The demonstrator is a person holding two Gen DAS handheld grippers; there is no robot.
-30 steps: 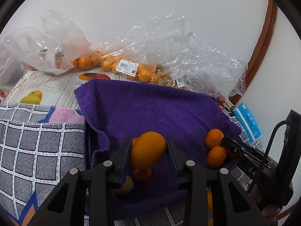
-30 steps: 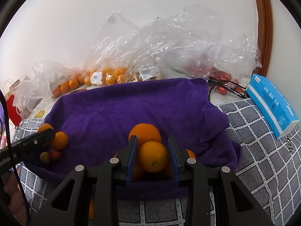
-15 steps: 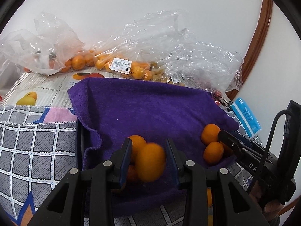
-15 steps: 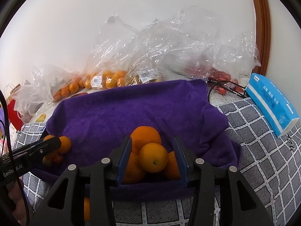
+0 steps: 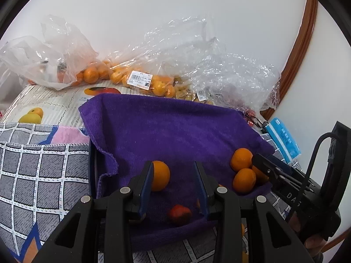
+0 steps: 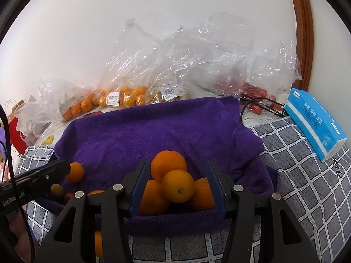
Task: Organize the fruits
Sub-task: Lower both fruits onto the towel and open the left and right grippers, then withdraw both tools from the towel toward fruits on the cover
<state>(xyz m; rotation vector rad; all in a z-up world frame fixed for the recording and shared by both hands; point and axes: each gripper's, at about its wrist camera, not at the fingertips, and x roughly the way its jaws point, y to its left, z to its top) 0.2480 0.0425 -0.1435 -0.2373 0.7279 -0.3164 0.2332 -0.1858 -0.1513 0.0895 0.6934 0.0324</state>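
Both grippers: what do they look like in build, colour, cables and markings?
The left gripper and right gripper share one design: black angular frames with silver round screws and blue finger pads. From the side, the left body bears white "GenRobot.AI"-style lettering, the right's reads "DAS". A black cable loops off each. No sleeves show.

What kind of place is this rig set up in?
Probably a home, on a table or bench against a wall. Cues: a grid-patterned cloth, clear shop bags of oranges with price labels, and a blue tissue pack.
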